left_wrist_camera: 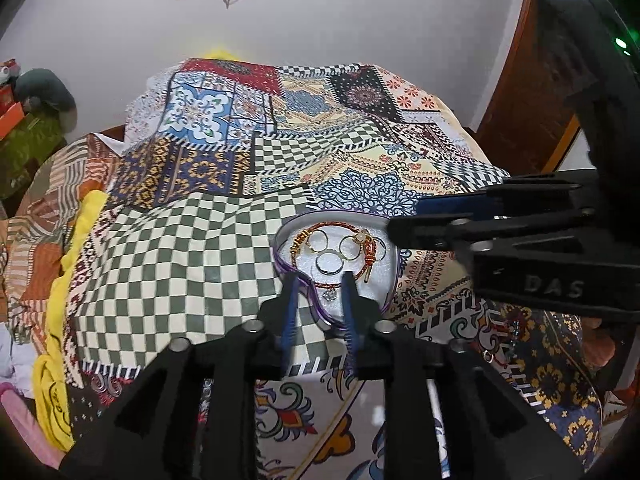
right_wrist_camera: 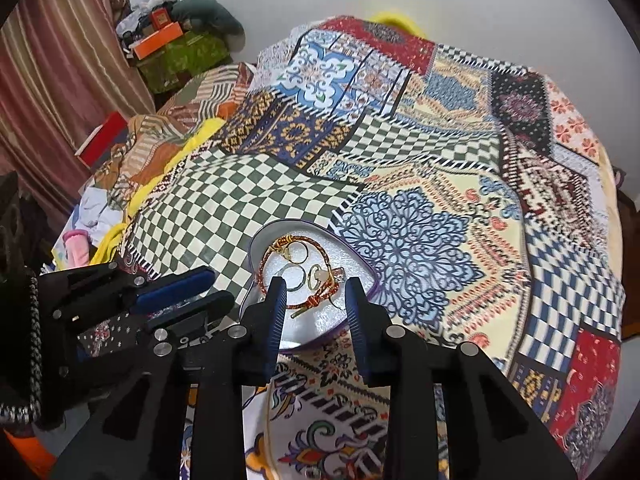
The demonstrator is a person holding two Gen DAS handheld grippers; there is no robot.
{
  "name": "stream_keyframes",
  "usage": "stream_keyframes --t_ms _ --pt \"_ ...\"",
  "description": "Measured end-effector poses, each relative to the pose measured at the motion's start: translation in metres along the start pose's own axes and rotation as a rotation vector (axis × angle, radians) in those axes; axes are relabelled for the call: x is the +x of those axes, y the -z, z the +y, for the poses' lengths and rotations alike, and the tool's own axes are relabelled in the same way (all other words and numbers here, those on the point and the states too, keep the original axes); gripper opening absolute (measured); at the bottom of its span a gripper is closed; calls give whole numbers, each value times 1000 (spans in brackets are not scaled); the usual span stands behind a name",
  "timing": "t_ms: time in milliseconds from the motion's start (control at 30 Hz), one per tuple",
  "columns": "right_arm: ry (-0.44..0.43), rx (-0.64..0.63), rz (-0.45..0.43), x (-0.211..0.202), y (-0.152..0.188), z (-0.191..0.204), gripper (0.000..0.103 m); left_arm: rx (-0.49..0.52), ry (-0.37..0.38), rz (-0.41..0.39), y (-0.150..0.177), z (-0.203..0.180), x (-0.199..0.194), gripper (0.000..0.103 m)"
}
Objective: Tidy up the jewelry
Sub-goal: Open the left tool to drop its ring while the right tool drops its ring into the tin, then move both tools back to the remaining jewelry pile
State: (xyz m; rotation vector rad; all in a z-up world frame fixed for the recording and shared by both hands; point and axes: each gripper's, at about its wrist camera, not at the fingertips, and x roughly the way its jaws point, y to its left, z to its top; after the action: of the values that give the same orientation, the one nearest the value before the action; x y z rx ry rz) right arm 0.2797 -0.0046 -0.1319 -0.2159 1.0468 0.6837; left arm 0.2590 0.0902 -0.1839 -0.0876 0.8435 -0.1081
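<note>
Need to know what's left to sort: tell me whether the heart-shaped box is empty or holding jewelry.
Holding jewelry: the heart-shaped box lies open, with a red-and-gold bracelet and several rings inside.

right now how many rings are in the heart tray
4 visible in the heart tray: back-left ring, middle gold ring, dark front ring, right-edge ring; more may be hidden.

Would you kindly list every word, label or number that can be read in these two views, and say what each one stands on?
"DAS": raised letters on the black body of the right gripper, seen in the left wrist view.
Black marks on the yellow cloth at the lower left: too blurred to read.
Orange box in the far corner: no readable print.
</note>
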Motion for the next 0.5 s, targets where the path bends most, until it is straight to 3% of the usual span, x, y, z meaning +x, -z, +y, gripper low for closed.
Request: stream_keyframes --t_ms 200,500 --pt "33 -16 -53 -28 10 8 28 0 -13 -18 3 -4 -20 33" --pt "57 -5 -118 -64 34 12 36 2 -12 -36 12 -16 -52 33"
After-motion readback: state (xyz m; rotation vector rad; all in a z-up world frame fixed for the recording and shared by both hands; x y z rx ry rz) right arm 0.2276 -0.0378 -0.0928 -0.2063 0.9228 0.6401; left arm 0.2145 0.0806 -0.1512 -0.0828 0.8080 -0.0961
